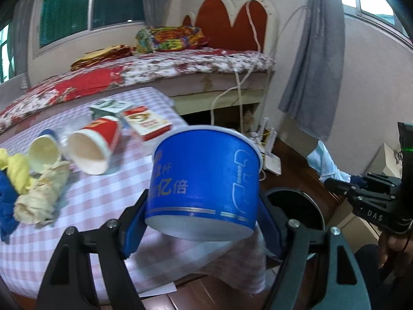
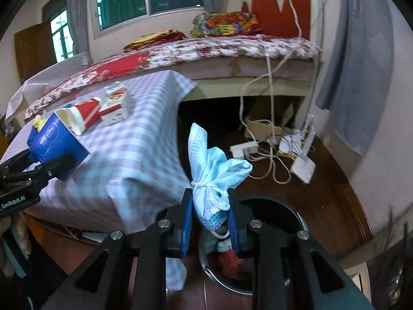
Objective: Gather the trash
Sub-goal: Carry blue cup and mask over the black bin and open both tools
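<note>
While the left gripper [image 1: 201,222] clamps a blue paper bowl [image 1: 206,178] beside the checked table [image 1: 103,201], the right gripper [image 2: 210,222] pinches a tied face mask [image 2: 211,175] above the dark bin [image 2: 291,214].

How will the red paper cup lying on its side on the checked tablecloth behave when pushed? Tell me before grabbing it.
The red paper cup lies on its side with its open mouth toward the camera, so a push would probably make it roll in a curve, being tapered. It looks empty and thin-walled, so likely light and easily crushed. The small blue-rimmed paper cup beside it may block its roll.
</note>
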